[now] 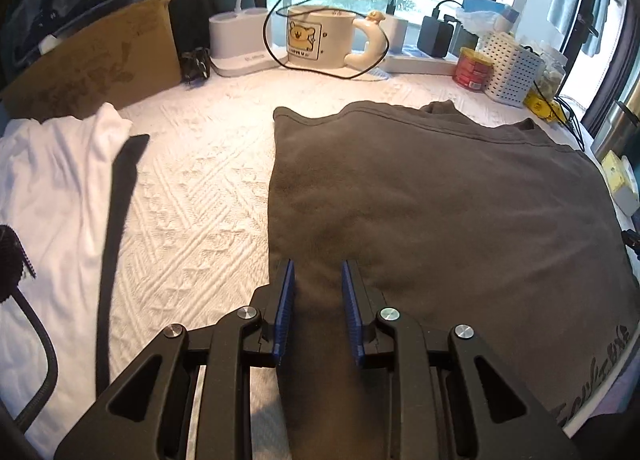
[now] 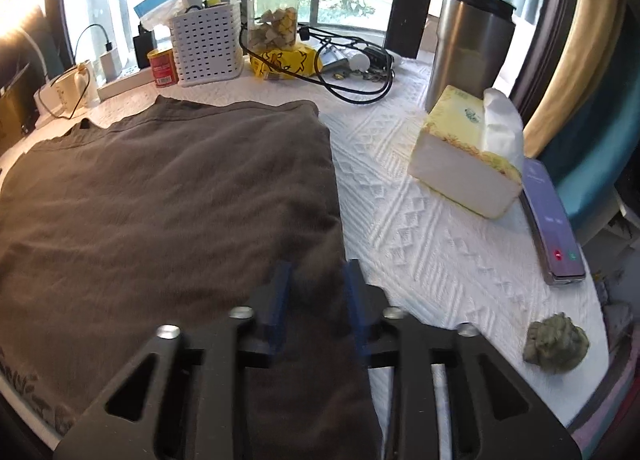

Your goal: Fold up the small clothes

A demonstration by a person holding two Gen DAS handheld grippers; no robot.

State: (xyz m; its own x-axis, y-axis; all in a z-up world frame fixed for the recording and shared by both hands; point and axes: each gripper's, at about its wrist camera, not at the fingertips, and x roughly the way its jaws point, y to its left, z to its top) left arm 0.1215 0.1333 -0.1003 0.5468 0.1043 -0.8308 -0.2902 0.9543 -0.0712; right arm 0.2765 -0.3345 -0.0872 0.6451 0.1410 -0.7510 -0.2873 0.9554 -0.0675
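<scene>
A brown T-shirt [image 1: 440, 200] lies spread flat on the white textured cloth, its collar toward the window. My left gripper [image 1: 318, 280] is at the shirt's left edge near the hem, its blue pads [image 1: 286, 300] shut on a ridge of the brown fabric. In the right wrist view the same brown T-shirt [image 2: 160, 200] fills the left side. My right gripper [image 2: 318, 280] is at the shirt's right edge. Its fingers [image 2: 282, 288] are blurred and stand open, with the fabric's edge loose between them.
A white garment [image 1: 52, 200] and a dark strap [image 1: 116, 220] lie to the left. A bear mug [image 1: 320, 38], cables, a red can [image 1: 472, 68] and a white basket [image 2: 206, 46] line the back. A tissue box [image 2: 468, 156], a phone [image 2: 552, 220], a steel flask [image 2: 468, 48] and a green lump [image 2: 556, 342] are to the right.
</scene>
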